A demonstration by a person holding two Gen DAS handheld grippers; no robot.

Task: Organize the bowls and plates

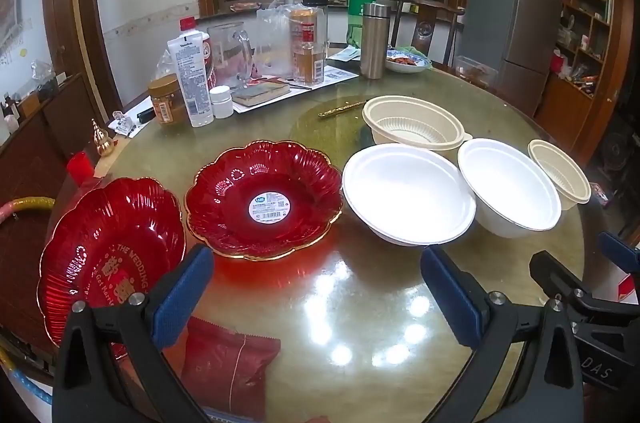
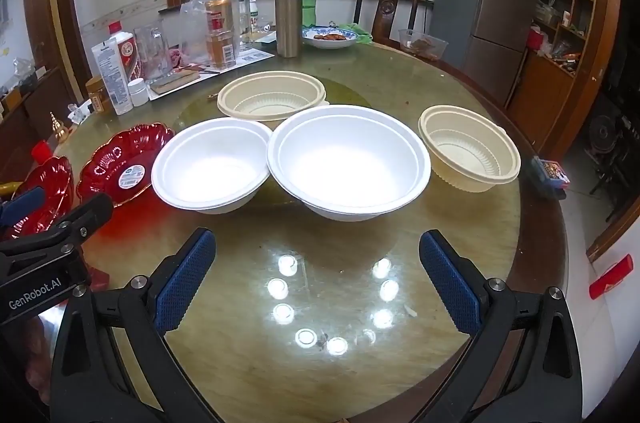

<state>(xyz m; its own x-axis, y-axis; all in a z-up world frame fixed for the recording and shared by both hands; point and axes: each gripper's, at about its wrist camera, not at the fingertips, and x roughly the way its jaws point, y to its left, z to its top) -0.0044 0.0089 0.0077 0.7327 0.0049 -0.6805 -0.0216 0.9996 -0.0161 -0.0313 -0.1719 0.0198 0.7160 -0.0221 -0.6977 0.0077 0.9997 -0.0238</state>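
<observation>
Both hand-held grippers, left (image 1: pixel 316 287) and right (image 2: pixel 316 275), held wide open, empty; white bowls (image 2: pixel 348 163) at 12 o'clock, unstacked, awaiting nesting.

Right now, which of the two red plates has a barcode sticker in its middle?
The red scalloped plate next to the white bowl. The other red plate, at the table's left edge, has gold wedding lettering instead.

A round glass-topped table (image 2: pixel 460 95) carried two red scalloped plates (image 1: pixel 264 197) (image 1: pixel 108 255) at its left edge, two white bowls (image 2: pixel 212 165) (image 2: pixel 348 163) touching near the middle, and two cream bowls (image 2: pixel 272 95) (image 2: pixel 468 147) behind and toward the right edge. A red packet (image 1: pixel 228 363) lay at the near edge; bottles and jars (image 1: pixel 192 79) crowded the far left edge.
</observation>
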